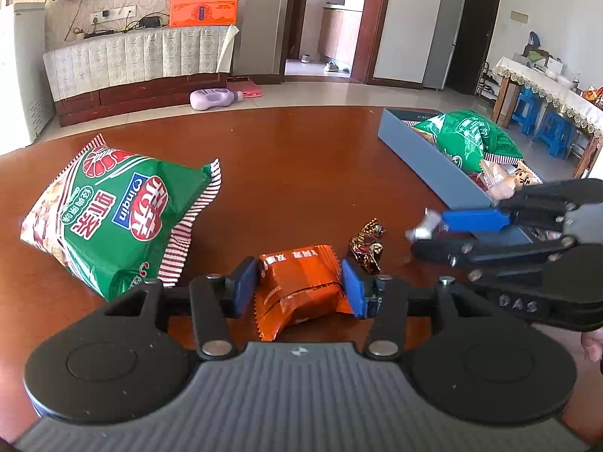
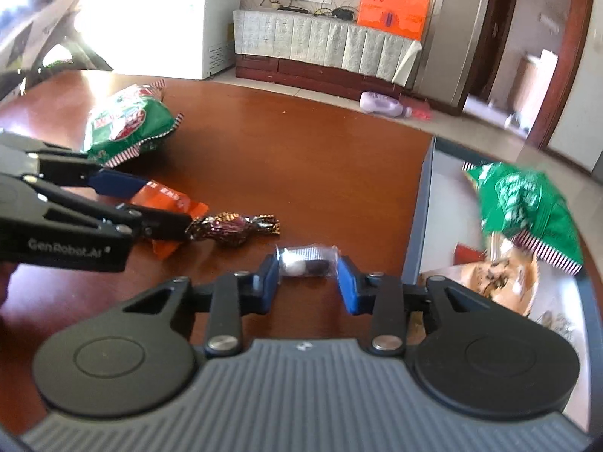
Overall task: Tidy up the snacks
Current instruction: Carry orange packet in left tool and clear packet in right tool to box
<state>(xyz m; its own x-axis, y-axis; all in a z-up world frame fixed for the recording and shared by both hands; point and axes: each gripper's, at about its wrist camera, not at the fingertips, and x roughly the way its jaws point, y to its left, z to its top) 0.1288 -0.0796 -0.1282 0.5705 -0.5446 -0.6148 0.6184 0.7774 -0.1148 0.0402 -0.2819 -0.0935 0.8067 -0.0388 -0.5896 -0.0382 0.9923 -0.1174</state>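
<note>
My left gripper (image 1: pixel 299 289) is shut on an orange snack packet (image 1: pixel 297 275), its blue pads pressing both sides just above the brown table (image 1: pixel 301 150). In the right wrist view the left gripper (image 2: pixel 169 203) reaches in from the left over the same packet (image 2: pixel 166 197). My right gripper (image 2: pixel 308 277) is shut on a small clear-wrapped candy (image 2: pixel 307 261); from the left wrist it shows as the right gripper (image 1: pixel 429 231) with the candy (image 1: pixel 424 226) at its tips. A brown foil candy (image 1: pixel 367 246) (image 2: pixel 233 226) lies between the two grippers.
A large green chip bag (image 1: pixel 117 211) (image 2: pixel 128 120) lies on the table's left. A grey open box (image 1: pixel 426 158) (image 2: pixel 418 226) on the right holds another green bag (image 1: pixel 471 135) (image 2: pixel 527 203) and several snacks. A purple bottle (image 1: pixel 215 98) lies on the floor beyond.
</note>
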